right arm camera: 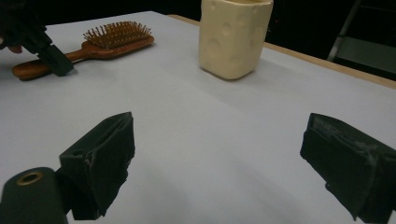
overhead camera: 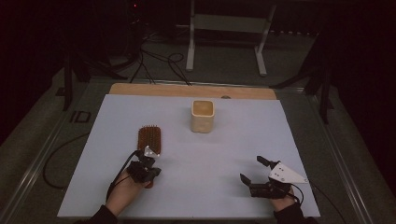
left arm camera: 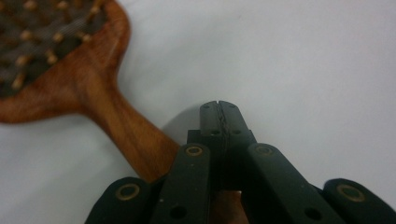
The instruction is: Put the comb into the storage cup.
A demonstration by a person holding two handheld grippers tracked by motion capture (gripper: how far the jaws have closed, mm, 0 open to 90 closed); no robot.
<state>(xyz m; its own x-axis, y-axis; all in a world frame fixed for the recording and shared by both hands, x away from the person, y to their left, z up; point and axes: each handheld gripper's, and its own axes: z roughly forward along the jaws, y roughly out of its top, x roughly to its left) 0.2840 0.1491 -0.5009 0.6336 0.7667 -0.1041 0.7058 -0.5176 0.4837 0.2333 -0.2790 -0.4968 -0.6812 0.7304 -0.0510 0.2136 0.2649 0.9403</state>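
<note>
A wooden hairbrush (overhead camera: 149, 138) lies bristles up on the white sheet, left of centre, with its handle toward me. My left gripper (overhead camera: 148, 164) rests over the handle (left arm camera: 135, 135); its jaws are shut together, tips on the sheet just beside the wood, holding nothing. The right gripper view shows that gripper (right arm camera: 52, 57) against the brush (right arm camera: 109, 38). A cream cup (overhead camera: 202, 115) stands upright at the sheet's middle back, also in the right gripper view (right arm camera: 233, 37). My right gripper (overhead camera: 252, 170) hovers open near the front right, nothing between its fingers (right arm camera: 100, 158).
The white sheet (overhead camera: 210, 154) covers a wooden table whose bare edge (overhead camera: 187, 90) shows at the back. Beyond it stand a white metal frame (overhead camera: 224, 37) and loose cables (overhead camera: 154, 60) on the floor. A cable (overhead camera: 56, 154) curls left of the sheet.
</note>
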